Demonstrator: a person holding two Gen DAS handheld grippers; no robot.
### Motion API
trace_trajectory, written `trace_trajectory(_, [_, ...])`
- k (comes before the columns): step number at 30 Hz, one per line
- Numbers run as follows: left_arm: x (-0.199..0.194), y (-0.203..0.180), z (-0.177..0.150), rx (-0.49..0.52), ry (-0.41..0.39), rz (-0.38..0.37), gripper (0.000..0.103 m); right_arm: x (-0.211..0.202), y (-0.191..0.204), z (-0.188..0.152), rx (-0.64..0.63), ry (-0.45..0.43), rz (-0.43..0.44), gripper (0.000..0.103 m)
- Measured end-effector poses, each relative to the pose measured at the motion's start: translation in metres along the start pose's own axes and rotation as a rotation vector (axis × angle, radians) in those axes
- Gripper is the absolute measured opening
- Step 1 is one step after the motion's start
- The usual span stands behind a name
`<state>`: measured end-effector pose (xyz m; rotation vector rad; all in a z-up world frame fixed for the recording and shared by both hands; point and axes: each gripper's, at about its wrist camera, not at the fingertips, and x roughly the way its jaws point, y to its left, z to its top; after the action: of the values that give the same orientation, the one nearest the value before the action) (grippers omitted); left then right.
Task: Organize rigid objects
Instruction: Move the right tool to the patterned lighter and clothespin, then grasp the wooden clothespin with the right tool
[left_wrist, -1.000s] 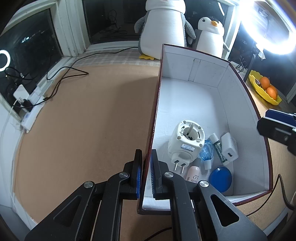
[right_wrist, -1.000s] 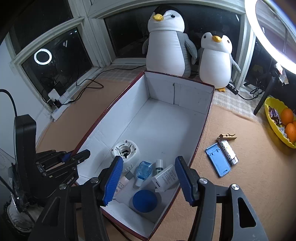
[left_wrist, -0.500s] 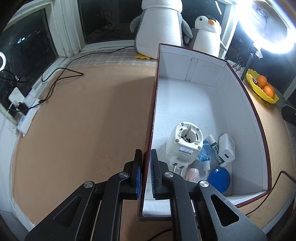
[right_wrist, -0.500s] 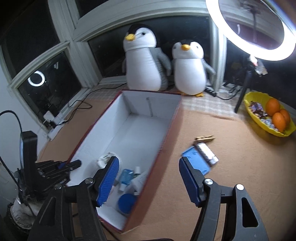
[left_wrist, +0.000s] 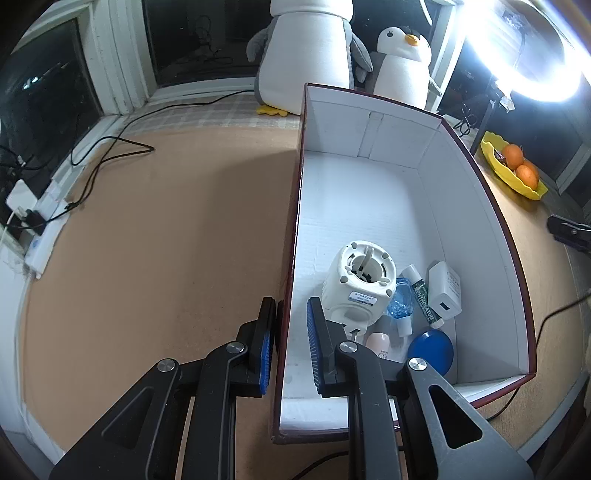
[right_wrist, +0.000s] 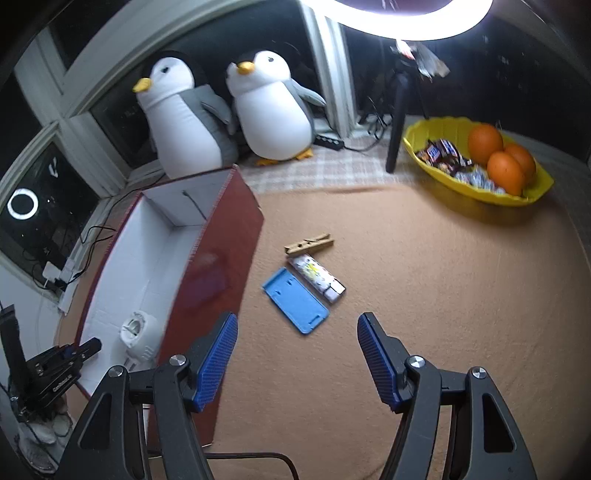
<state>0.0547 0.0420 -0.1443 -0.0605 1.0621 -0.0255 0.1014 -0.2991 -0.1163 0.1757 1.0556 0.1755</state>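
Note:
A dark-red box with a white inside holds a white round adapter, a blue bottle, a lip balm tube, a white charger and a blue lid. My left gripper straddles the box's left wall. Its jaws are opening, and a gap shows beside the inner pad. On the tan table right of the box lie a blue phone case, a patterned stick and a wooden clothespin. My right gripper hangs open just short of the case, holding nothing.
Two plush penguins stand behind the box. A yellow bowl of oranges and sweets sits at the back right beside a ring light's stand. Cables and a power strip run along the window sill on the left.
The left jaws, earlier shut on the box wall, have parted slightly. The right gripper swung from above the box out over the table toward the blue case, its jaws a little wider.

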Motion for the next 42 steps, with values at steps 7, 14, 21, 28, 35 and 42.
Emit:
trace_trajectory(7, [0.002,0.0,0.002,0.013,0.011,-0.007,0.016,0.044,-0.016,0.011,0.008,0.063,-0.06,0.063])
trace_trajectory(14, [0.003,-0.002,0.003,0.028,0.022,-0.002,0.016,0.088,-0.023,0.046,0.175,0.134,0.048,0.057])
trace_trajectory(21, [0.007,-0.003,0.005,0.012,0.033,0.006,0.016,0.132,-0.031,0.074,0.336,0.226,0.074,0.047])
trace_trajectory(28, [0.008,-0.003,0.005,-0.005,0.039,0.014,0.016,0.154,-0.029,0.08,0.354,0.286,0.075,0.039])
trace_trajectory(35, [0.007,-0.003,0.004,-0.011,0.042,0.02,0.016,0.164,-0.017,0.086,0.253,0.295,0.018,0.019])
trace_trajectory(42, [0.006,-0.003,0.003,-0.016,0.042,0.021,0.016,0.16,-0.024,0.085,0.209,0.272,-0.007,0.011])
